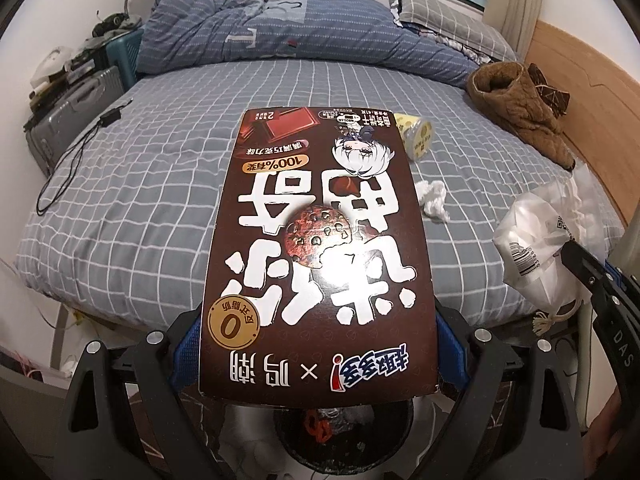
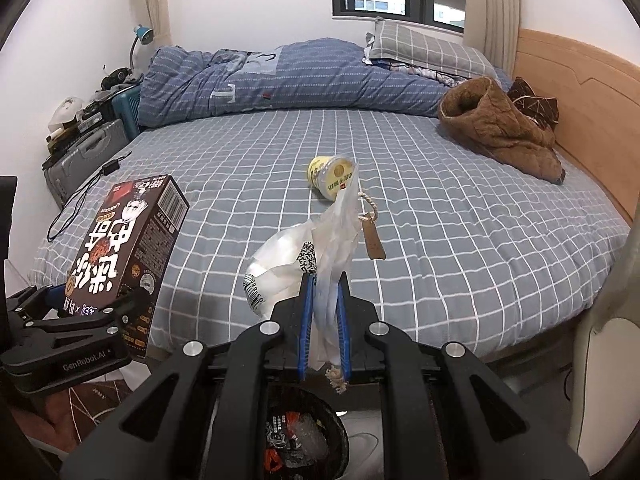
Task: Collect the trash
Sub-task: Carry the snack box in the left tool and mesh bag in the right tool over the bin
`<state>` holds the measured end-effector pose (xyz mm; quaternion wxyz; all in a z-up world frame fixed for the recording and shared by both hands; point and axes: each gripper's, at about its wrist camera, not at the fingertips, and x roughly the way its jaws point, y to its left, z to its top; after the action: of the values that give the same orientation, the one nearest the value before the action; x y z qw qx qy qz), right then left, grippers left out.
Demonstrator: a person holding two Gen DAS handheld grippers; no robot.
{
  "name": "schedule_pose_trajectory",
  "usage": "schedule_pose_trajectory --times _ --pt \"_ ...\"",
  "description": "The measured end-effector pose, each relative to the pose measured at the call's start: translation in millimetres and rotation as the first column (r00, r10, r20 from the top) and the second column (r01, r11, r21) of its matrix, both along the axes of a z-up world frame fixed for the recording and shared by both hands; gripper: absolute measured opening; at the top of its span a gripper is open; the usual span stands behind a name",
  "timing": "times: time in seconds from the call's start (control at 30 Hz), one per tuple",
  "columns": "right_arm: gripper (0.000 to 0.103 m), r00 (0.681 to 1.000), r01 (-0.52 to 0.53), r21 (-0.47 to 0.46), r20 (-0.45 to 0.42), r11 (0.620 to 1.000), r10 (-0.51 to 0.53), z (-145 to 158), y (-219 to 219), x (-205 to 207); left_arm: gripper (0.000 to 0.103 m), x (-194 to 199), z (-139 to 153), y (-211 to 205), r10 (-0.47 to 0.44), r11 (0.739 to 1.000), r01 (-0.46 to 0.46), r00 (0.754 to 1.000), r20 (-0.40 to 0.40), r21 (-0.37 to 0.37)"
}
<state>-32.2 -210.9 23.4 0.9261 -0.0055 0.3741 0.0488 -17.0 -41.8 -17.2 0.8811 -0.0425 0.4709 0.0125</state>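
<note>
Left gripper [image 1: 316, 344]: held the big brown cardboard cookie box [image 1: 316, 248] by its near end, jaws wide on both sides.
Right gripper [image 2: 325, 280]: pinched shut on the crinkly white plastic bag [image 2: 288, 264].
Black round trash bin [image 2: 308, 436]: sat right below both grippers; the box's long side pointed away over the bed [image 2: 460, 240].
Room: open air above the bin.
Left behind: yellow paper cup [image 2: 332, 174], crumpled white tissue [image 1: 432, 200].

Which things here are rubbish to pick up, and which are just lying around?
Rubbish: cookie box, plastic bag, yellow cup, crumpled tissue; it goes into the bin.
Just lying around: brown garment, quilt, pillow, cable.
</note>
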Motion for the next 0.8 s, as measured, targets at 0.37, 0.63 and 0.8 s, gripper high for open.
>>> schedule_pose_trajectory --times 0.37,0.63,0.8 --pt "0.011 0.999 -0.023 -0.009 -0.045 1.000 0.023 -23 11 -38 0.089 -46 -22 4 -0.005 1.000 0.005 1.000 -0.026 -0.019" --pt "0.011 0.996 -0.055 -0.013 -0.077 0.998 0.054 -39 18 -67 0.089 -80 -44 8 -0.017 0.999 0.015 0.998 -0.062 -0.029" --pt "0.011 0.993 -0.064 -0.016 -0.097 0.998 0.063 -53 22 -83 0.089 -99 -62 7 -0.025 0.999 0.022 0.995 -0.098 -0.032"
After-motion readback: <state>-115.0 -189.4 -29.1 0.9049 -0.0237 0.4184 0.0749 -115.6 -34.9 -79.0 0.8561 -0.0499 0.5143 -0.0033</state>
